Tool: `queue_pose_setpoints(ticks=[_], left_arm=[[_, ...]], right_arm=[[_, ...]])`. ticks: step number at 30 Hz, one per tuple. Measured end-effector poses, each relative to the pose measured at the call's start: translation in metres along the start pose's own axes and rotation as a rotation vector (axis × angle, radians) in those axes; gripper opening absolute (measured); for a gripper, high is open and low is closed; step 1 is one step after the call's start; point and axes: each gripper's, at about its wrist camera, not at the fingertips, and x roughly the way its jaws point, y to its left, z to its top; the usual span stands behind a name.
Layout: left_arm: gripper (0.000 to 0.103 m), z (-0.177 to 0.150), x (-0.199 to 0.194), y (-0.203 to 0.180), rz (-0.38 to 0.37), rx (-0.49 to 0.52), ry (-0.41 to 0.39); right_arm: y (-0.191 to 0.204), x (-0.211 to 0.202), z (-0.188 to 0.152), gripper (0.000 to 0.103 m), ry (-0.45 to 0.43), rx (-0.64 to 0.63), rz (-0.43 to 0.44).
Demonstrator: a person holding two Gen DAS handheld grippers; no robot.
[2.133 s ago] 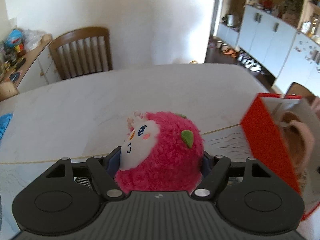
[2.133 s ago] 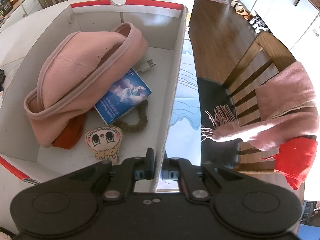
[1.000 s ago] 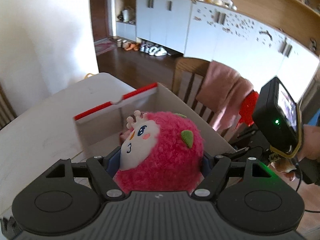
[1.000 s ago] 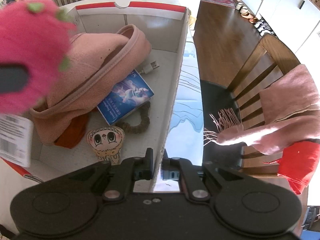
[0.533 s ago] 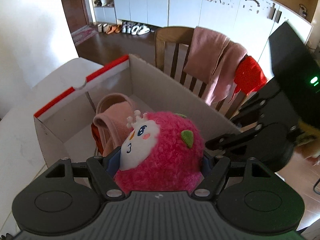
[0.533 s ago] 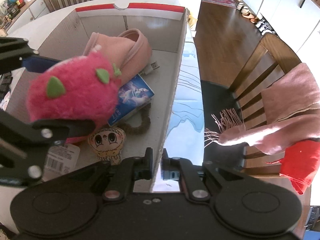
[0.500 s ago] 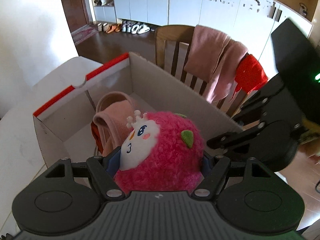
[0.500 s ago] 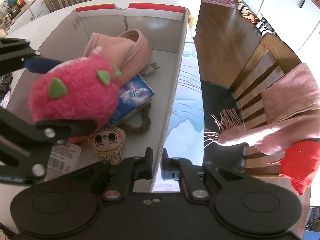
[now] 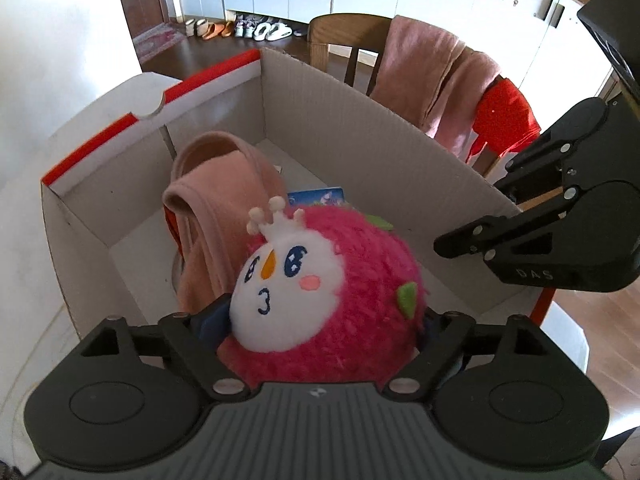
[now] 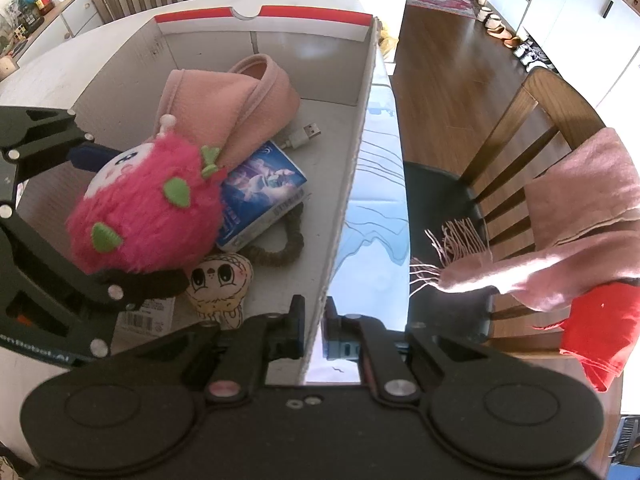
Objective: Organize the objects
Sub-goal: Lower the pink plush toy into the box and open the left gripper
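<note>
Plush (image 9: 328, 296) sunk lower into box (image 9: 360, 136) since earlier, left gripper (image 9: 320, 320) jaws just opening around it, face tilted upward, right gripper (image 10: 314, 332) clamped on box wall.

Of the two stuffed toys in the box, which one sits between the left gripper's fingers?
The pink plush with green leaf spots; the small beige doll lies free on the box floor.

Both wrist views look steeply down, close, into the cardboard box (image 9: 360, 128).

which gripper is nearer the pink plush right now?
Left. The left gripper jaws flank the pink plush inside the box; the right gripper clamps the box's wall.
</note>
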Motion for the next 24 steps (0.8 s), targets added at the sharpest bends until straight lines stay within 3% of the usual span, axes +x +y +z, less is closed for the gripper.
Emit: queue_pose_setpoints(ticks=[15, 24], left_arm=[[0.092, -0.021, -0.022, 0.003, -0.064, -0.072, -0.048], [0.092, -0.033, -0.056, 0.003, -0.101, -0.12, -0.124]], right_arm=[[0.003, 0.0, 0.0, 0.007, 0.005, -0.007, -0.003], [0.003, 0.001, 0.0, 0.007, 0.012, -0.01, -0.006]])
